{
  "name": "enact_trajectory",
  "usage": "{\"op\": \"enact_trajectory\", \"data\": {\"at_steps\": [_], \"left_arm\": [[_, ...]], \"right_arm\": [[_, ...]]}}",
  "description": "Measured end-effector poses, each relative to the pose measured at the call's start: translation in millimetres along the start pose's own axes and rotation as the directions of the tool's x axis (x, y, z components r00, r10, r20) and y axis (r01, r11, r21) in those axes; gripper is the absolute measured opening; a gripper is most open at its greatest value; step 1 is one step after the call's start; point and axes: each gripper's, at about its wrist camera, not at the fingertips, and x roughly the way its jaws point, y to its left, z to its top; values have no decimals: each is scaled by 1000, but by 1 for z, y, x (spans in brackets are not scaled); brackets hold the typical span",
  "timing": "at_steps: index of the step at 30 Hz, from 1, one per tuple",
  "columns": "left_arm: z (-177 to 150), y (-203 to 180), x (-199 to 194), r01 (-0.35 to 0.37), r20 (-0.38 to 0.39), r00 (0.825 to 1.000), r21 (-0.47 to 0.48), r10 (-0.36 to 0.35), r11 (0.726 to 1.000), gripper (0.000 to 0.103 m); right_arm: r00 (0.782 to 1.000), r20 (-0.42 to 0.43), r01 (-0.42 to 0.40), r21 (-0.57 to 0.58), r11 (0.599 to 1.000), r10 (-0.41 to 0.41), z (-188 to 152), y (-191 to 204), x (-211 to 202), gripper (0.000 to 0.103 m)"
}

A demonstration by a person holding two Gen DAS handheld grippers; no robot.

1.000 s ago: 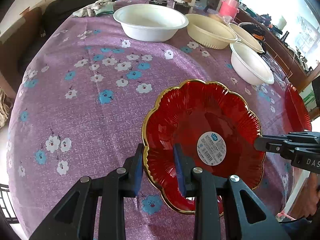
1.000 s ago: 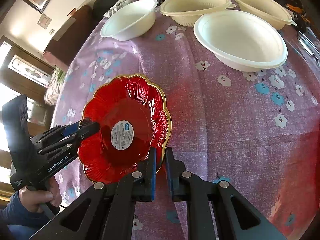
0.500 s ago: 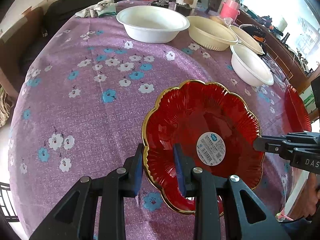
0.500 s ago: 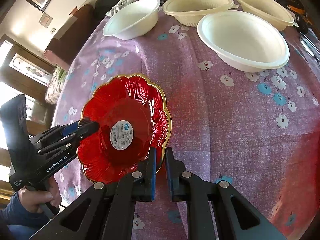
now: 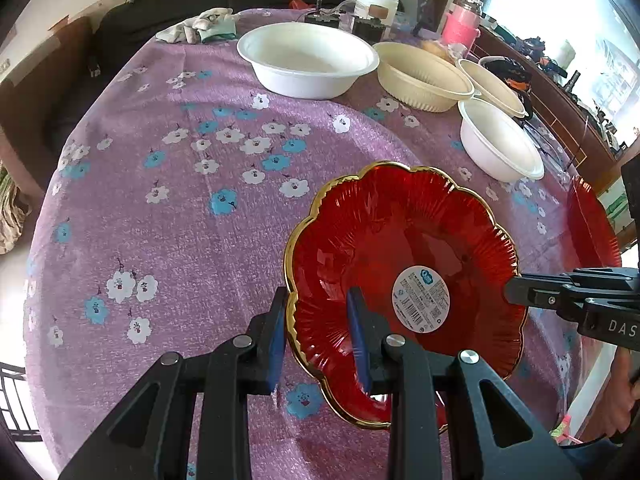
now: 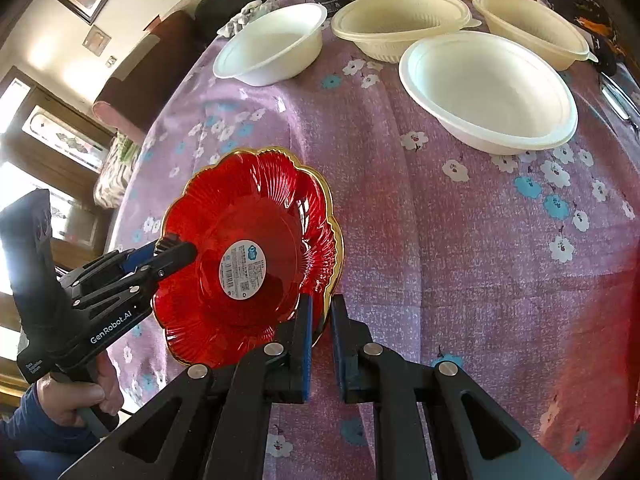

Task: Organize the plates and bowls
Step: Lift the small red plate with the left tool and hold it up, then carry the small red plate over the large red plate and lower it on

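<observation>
A red scalloped plate (image 5: 400, 248) with a gold rim and a round white sticker is held above the purple flowered tablecloth. My left gripper (image 5: 318, 336) straddles its near rim with a wide gap between the blue pads, so it looks open. My right gripper (image 6: 320, 320) is shut on the plate's (image 6: 248, 224) opposite rim. In the left wrist view the right gripper (image 5: 516, 292) reaches in from the right. A second red plate (image 5: 592, 224) lies at the table's right edge.
Two white bowls (image 5: 308, 60) (image 5: 496, 144) and two cream bowls (image 5: 424, 76) (image 5: 492, 84) stand along the far side of the table (image 5: 160, 200). Behind them are a pink jar (image 5: 460, 28), a white cup (image 5: 376, 4) and a crumpled cloth (image 5: 200, 28).
Both grippers and the plate have drawn slightly back toward the near edge; the bowls look a little farther. Grips are unchanged.
</observation>
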Motion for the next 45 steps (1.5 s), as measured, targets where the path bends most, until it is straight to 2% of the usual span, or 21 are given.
{"op": "enact_trajectory", "data": {"at_steps": [13, 26, 37, 45], "left_arm": [[4, -12, -9, -5, 21, 1000, 6, 4, 1000, 27], [12, -43, -14, 10, 36, 999, 52, -12, 999, 27], [27, -96, -18, 50, 51, 997, 144, -58, 988, 27], [38, -146, -15, 89, 51, 993, 222, -102, 971, 27]], "right_arm": [[999, 29, -15, 0, 1000, 15, -1, -6, -19, 11], [997, 70, -15, 38, 999, 12, -9, -27, -46, 10], [990, 139, -4, 114, 993, -12, -22, -64, -85, 10], [981, 187, 9, 182, 983, -44, -35, -96, -116, 10]]}}
